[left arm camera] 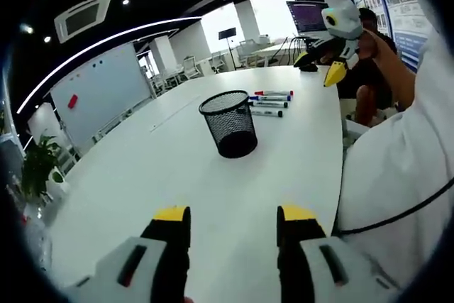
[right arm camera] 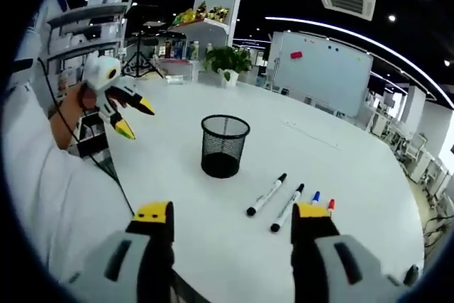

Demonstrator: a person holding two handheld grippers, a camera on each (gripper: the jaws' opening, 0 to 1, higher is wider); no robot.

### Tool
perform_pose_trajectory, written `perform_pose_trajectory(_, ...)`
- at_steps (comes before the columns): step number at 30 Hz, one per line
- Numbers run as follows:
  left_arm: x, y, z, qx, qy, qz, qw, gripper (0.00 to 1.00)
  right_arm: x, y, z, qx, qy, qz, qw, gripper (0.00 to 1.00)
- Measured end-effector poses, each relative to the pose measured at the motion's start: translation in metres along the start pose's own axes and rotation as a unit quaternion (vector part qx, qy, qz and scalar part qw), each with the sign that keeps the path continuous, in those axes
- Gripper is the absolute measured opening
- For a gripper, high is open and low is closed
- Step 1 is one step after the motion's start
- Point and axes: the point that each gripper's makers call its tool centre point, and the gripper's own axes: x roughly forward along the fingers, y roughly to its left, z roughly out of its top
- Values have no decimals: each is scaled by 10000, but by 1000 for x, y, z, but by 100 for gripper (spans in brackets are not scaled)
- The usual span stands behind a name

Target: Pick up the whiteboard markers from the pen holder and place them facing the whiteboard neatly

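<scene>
Left tool (left arm camera: 233, 218): jaws spread apart, yellow-tipped, holding nothing, poised above the white bench (left arm camera: 142, 175) on the near side of the pen holder. It also shows in the right gripper view (right arm camera: 135, 120), raised in a hand at the bench edge, jaws parted and empty.

Right tool (right arm camera: 233, 212): jaws spread apart, nothing between them, above the bench near the markers. It also shows in the left gripper view (left arm camera: 319, 69), held up beyond the pen holder, jaws parted.

Whiteboard markers (left arm camera: 269, 103): four, lying flat on the bench in a row beside one another, just past the pen holder on the side away from the left tool. Caps: red, blue and two black. In the right gripper view (right arm camera: 267, 194) the two black-capped ones lie nearest the pen holder; the blue and red caps peek out at the right tool's jaw tip.

Pen holder (left arm camera: 229, 124): black mesh cup, upright on the bench, apart from the markers; nothing visible inside it.

Whiteboard (left arm camera: 99, 90): large, standing off the bench well beyond the pen holder, a small red item stuck on it.

Potted plant (right arm camera: 227, 62): at the far bench edge behind the pen holder.

Person: white sleeve (left arm camera: 397, 168) beside the bench.
</scene>
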Motion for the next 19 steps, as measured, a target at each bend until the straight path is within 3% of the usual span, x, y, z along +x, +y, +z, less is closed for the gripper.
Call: perform_pose_trajectory(19,0,0,-2,92,57,7,9999,50,4,4,-12,-26,153,75,9999,66)
